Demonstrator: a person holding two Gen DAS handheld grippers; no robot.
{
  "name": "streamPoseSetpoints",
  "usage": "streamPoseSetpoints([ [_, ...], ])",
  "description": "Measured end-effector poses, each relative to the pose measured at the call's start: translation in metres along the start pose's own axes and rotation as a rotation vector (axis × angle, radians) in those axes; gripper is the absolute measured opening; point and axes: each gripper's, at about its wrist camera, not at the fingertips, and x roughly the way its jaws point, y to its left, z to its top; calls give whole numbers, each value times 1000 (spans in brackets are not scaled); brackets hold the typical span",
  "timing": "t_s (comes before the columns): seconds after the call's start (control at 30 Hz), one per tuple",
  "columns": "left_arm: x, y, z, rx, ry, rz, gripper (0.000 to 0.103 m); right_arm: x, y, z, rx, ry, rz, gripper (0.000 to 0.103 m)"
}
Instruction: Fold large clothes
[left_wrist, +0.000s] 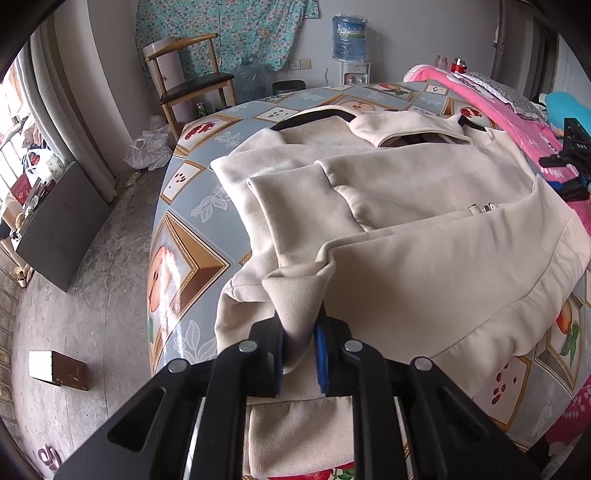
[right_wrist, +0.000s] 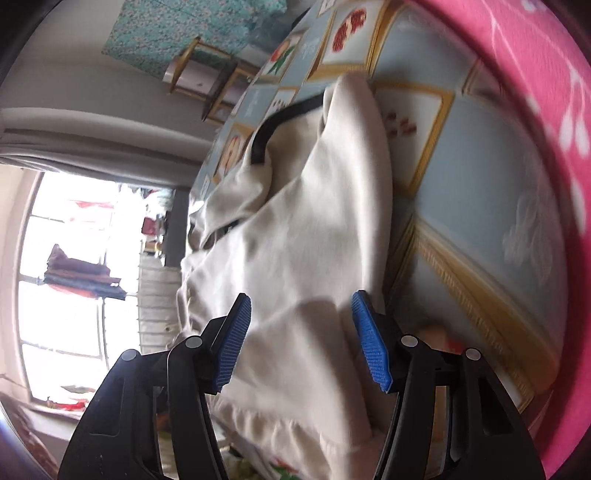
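- Nearest the left wrist camera, the left gripper (left_wrist: 298, 354) stands almost closed, its jaws pinching a ribbed hem corner (left_wrist: 295, 295) of the cream jacket (left_wrist: 424, 258). Judged purpose: to keep that corner pinned and lifted clear so the lower edge can be carried over in a fold.
- Cream jacket lies spread across the patterned tablecloth (left_wrist: 192, 221), collar end away from the camera, its black neck trim (left_wrist: 314, 117) showing at the far side. One sleeve (left_wrist: 295, 206) is laid inward over the body, which suggests the folding is part done.
- Near hem hangs over the table's front edge below the left gripper.
- Right gripper (right_wrist: 301, 341) stands about half open, blue pads (right_wrist: 371, 343) apart with cream cloth seen in the gap. The pads do not appear to press on it; no hold is established. The right wrist view is blurred and steeply rolled.
- Judged intent: the right gripper is lining up on the hem's opposite side, so both corners can be raised together.
- Pink blanket (left_wrist: 517, 122) borders the tablecloth on the right.
- Water bottle (left_wrist: 349, 37) on the dispenser carries a blue label; its lettering is too small to read.
- Tablecloth shows fruit panels only, no legible text. No brand mark is visible on the jacket or on either gripper.
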Motion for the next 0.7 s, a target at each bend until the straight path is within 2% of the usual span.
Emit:
streamPoseSetpoints([
  [0.13, 1, 1, 0, -6, 2, -3, 13, 5, 11, -13, -58, 51, -27, 56],
  [0.23, 1, 2, 0, -11, 2, -10, 13, 6, 25, -21, -119, 47, -86, 56],
  [0.27, 1, 2, 0, -12, 2, -11, 13, 7, 31, -23, -141, 36, -117, 52],
  [0.4, 1, 2, 0, -10, 1, -8, 13, 10, 58, -42, -275, 16, -309, 30],
  [0.53, 0, 1, 0, -7, 0, -4, 13, 26, 95, -71, -471, -7, -565, 28],
  [0.6, 0, 0, 1, -4, 0, 0, 13, 26, 99, -84, -539, -27, -663, 27],
  [0.63, -1, 0, 0, -3, 0, 1, 13, 30, 102, -89, -565, -39, -709, 25],
  [0.7, -2, 0, 1, -4, 0, 3, 13, 36, 106, -96, -606, -69, -794, 13],
])
